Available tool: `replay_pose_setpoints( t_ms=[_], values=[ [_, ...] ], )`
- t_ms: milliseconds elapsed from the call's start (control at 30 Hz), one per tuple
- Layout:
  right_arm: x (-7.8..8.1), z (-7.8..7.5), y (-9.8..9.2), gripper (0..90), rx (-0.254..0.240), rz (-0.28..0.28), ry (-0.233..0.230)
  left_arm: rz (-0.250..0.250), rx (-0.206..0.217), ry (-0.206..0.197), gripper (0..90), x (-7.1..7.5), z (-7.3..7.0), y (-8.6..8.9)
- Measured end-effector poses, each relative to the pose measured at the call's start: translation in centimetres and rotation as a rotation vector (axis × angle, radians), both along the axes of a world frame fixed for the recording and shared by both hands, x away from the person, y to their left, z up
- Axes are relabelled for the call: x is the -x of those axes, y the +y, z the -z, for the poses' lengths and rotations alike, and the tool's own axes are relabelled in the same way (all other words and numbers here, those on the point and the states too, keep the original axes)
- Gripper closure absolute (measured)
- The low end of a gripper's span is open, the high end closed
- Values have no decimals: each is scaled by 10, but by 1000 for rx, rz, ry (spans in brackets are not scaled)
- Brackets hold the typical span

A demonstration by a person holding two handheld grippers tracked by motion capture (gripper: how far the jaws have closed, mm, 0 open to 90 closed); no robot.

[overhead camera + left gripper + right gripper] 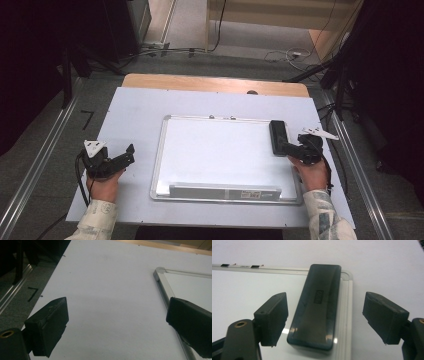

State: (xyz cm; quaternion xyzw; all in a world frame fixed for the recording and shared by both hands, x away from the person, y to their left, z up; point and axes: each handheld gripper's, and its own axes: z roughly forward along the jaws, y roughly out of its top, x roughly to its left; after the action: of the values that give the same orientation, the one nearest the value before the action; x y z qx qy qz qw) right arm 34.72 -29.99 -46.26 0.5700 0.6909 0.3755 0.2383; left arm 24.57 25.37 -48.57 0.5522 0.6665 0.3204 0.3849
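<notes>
Fingers of the right gripper (325, 320) stand apart around, not touching, the black eraser (318, 305) lying on the clean whiteboard's (220, 150) right edge; left gripper (116, 325) open over the surface (105, 290), so wiping appears finished.

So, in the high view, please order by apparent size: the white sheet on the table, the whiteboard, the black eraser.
1. white sheet, largest; the other two lie within its edges.
2. whiteboard, which lies on the sheet.
3. black eraser, smallest, on the whiteboard's far right corner.
All lie at similar distance, so the order is safe.
</notes>
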Motion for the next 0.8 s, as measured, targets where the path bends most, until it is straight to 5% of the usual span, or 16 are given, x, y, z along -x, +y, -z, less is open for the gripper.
replay_pose_setpoints(
  t_ms=[400, 800],
  values=[
    [37, -7, -36, 193, -27, 6, -44, -8, 5, -2, 44, 1, 0, 2],
    [58, 1, -65, 189, -11, 66, -27, -19, 10, 3, 45, 0, 1, 4]
  ],
)
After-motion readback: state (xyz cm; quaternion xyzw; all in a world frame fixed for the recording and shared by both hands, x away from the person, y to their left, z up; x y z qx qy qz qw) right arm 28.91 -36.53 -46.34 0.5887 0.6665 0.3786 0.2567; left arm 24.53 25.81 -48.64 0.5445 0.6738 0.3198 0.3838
